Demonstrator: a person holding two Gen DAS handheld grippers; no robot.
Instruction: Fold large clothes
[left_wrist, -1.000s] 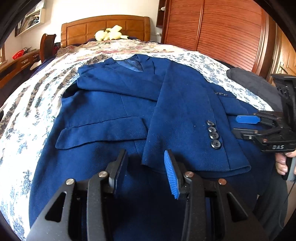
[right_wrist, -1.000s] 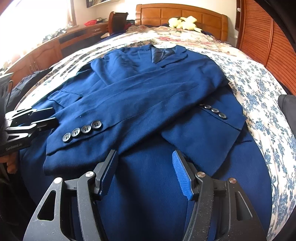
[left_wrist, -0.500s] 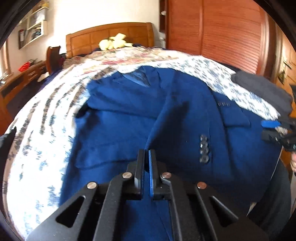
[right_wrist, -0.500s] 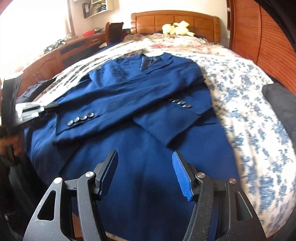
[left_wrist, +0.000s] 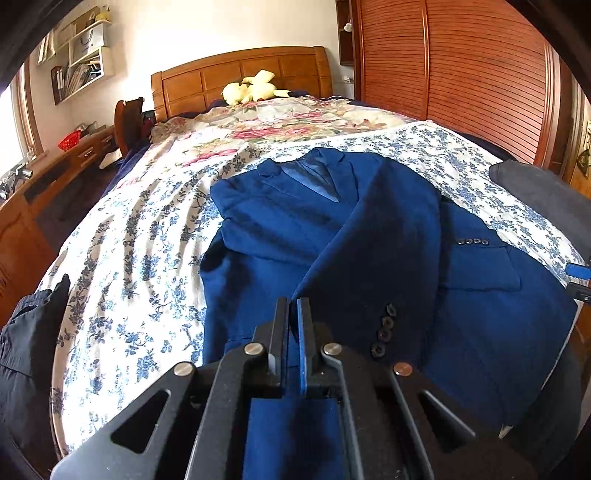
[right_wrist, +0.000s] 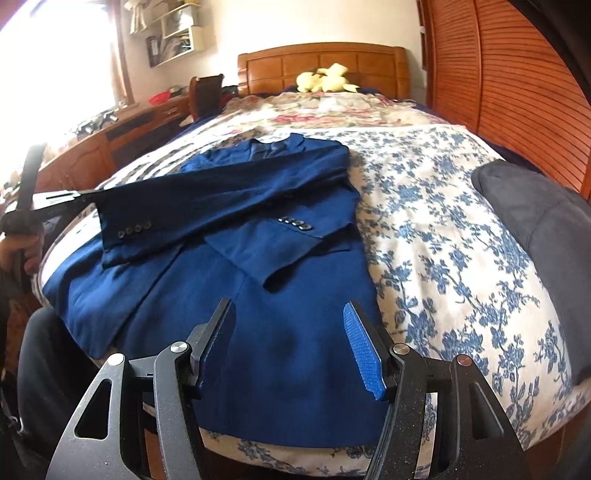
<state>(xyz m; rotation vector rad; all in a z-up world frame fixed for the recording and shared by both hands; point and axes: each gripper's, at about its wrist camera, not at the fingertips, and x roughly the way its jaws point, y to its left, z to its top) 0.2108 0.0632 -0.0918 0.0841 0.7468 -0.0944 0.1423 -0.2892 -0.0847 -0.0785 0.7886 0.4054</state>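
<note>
Floral bedspread (right_wrist: 443, 240) spread over the bed, yellow plush toy (right_wrist: 327, 82) up against the wooden headboard (right_wrist: 325, 64), dark grey cushion (right_wrist: 543, 218) on the right edge, slatted wooden wardrobe (left_wrist: 480, 74) beyond it, wall shelf (left_wrist: 79, 62) and desk (right_wrist: 122, 133) on the left.

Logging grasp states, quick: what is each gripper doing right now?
Left gripper: shut on the blue jacket, pinching its sleeve cuff.
Right gripper: open, holding nothing, above the jacket's hem.
</note>
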